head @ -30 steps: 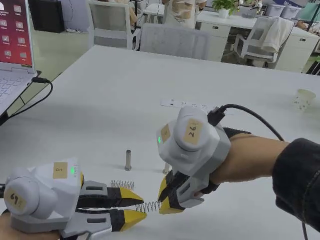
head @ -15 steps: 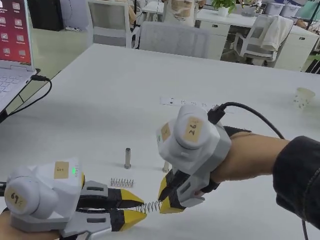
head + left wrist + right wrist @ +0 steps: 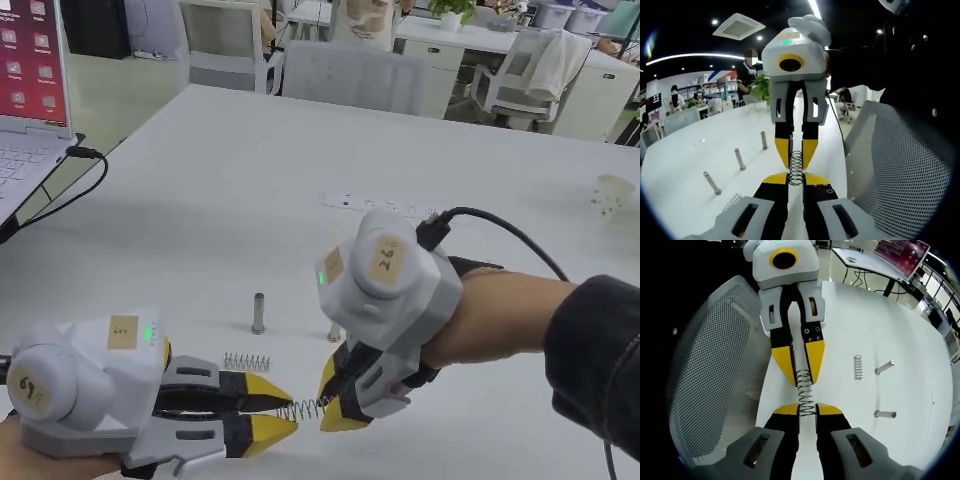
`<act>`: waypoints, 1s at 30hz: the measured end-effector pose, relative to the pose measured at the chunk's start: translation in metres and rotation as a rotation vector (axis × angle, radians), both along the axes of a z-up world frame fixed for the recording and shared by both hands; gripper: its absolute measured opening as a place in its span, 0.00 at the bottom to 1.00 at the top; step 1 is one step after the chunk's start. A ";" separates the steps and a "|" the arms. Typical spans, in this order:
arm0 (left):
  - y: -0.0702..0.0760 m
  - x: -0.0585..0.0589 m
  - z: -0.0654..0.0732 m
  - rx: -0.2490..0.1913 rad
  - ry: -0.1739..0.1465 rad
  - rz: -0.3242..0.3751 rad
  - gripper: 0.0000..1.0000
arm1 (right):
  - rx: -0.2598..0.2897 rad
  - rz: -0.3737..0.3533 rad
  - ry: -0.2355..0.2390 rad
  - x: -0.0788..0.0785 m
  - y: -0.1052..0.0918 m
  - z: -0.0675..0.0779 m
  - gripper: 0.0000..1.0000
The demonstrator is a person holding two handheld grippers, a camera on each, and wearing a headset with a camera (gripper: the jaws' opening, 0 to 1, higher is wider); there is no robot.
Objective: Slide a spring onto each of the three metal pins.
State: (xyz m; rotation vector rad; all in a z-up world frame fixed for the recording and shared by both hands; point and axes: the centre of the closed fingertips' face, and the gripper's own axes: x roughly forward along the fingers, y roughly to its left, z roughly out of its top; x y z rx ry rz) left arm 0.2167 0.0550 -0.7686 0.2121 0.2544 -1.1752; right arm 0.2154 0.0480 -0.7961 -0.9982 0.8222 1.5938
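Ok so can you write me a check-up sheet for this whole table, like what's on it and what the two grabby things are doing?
Surface: white table, looks clean.
Job's things: three metal pins standing upright, none with a spring on it; one spring held between the tools; spare spring lying flat on the table.
Clutter: laptop, paper cup, white strip.
Grippers: left tool and right tool face each other, each shut on one end of the held spring.
Cables: black cable to the laptop; dark cable from the right tool.
Surroundings: office chairs, other desks, a plant.
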 end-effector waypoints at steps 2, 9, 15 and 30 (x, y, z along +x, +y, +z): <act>0.000 0.000 0.002 -0.006 -0.005 0.000 0.02 | -0.001 0.001 0.001 0.000 -0.001 -0.001 0.10; 0.000 0.001 0.000 -0.006 0.001 0.002 0.02 | 0.008 0.010 -0.012 0.000 0.000 0.001 0.09; 0.001 0.002 -0.002 0.007 0.000 0.004 0.02 | 0.036 -0.005 0.005 -0.001 0.004 0.014 0.09; 0.000 -0.003 -0.006 0.015 0.013 -0.010 0.02 | 0.058 0.019 0.002 -0.012 0.020 0.029 0.08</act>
